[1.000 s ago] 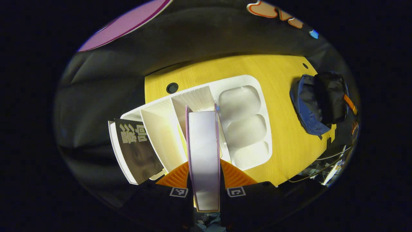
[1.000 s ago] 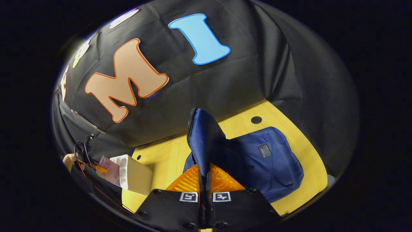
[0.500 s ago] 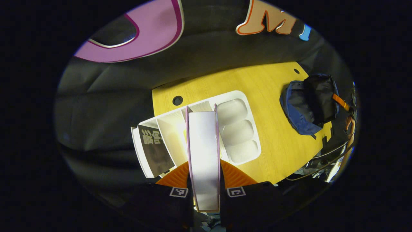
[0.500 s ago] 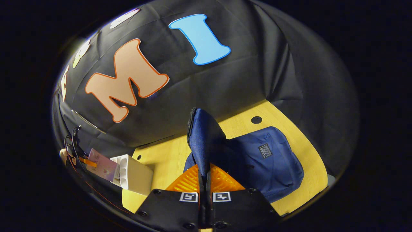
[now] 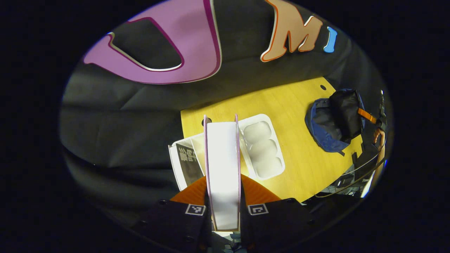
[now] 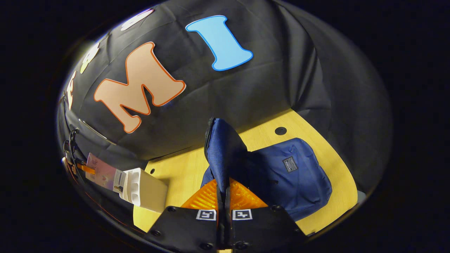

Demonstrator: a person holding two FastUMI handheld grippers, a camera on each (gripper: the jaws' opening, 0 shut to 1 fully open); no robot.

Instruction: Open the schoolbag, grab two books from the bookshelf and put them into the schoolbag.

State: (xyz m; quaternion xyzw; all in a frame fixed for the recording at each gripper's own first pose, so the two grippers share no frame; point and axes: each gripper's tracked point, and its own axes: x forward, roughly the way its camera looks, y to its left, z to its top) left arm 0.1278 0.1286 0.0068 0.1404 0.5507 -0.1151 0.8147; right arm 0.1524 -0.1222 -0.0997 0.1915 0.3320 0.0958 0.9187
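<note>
Left gripper view: I am lifting a book (image 5: 223, 168), left gripper (image 5: 223, 211) clamped on it, above the bookshelf (image 5: 262, 154). Right gripper (image 6: 224, 200) is pinching the schoolbag (image 6: 288, 175) flap up on the table (image 6: 182, 172); next I'm carrying the book across into its mouth.

Yellow wooden table (image 5: 281, 102); black cloth wall (image 6: 274, 80) behind; dim light

A white bookshelf (image 5: 262, 151) and navy schoolbag (image 6: 288, 175) are seen on a yellow wood-grain table (image 5: 299, 105); white pages edged in pink mark the book (image 5: 222, 168).
</note>
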